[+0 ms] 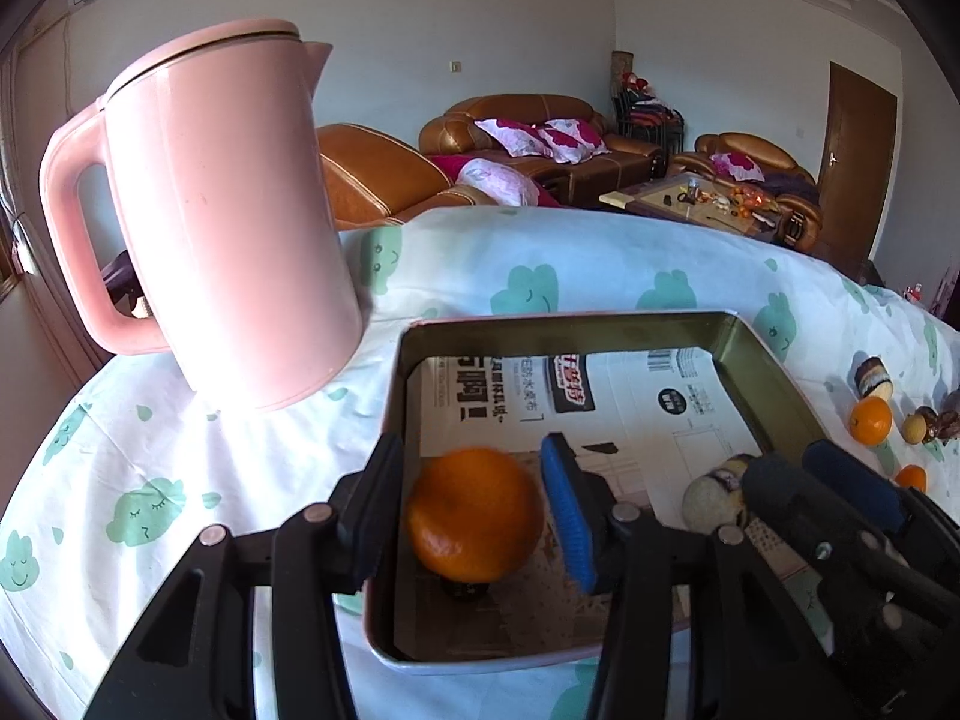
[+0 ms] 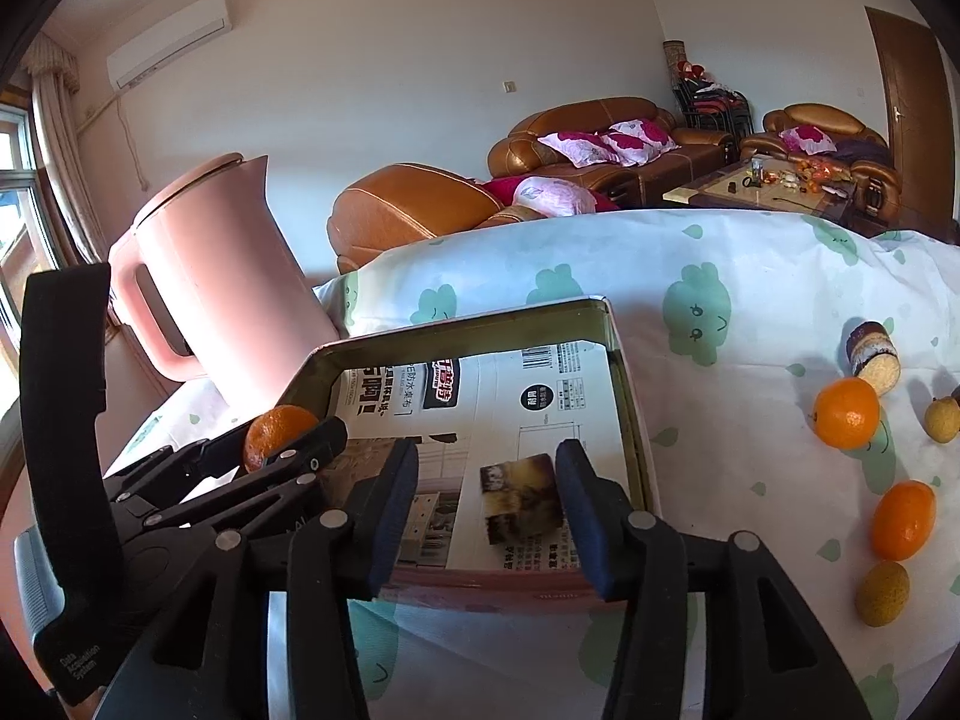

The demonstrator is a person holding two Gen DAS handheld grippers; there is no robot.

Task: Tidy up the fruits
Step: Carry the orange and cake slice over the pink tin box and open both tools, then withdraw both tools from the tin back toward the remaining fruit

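Observation:
A metal tray (image 1: 570,321) lined with printed paper lies on the clouded tablecloth. In the left wrist view an orange (image 1: 474,516) rests on the tray floor between the fingers of my left gripper (image 1: 474,510), which is open with a small gap on each side. In the right wrist view my right gripper (image 2: 489,510) is open over the tray (image 2: 456,324), with a blurred brown-and-cream cake piece (image 2: 522,498) lying loose between its fingers. Each camera also catches the other gripper: the right gripper (image 1: 810,474) beside the cake piece (image 1: 714,498), the left gripper (image 2: 288,450) by the orange (image 2: 276,429).
A tall pink kettle (image 1: 228,210) stands just left of the tray. On the cloth to the right lie a cake roll (image 2: 873,354), two oranges (image 2: 846,411) (image 2: 903,519) and small yellow fruits (image 2: 882,594). Brown sofas stand beyond the table.

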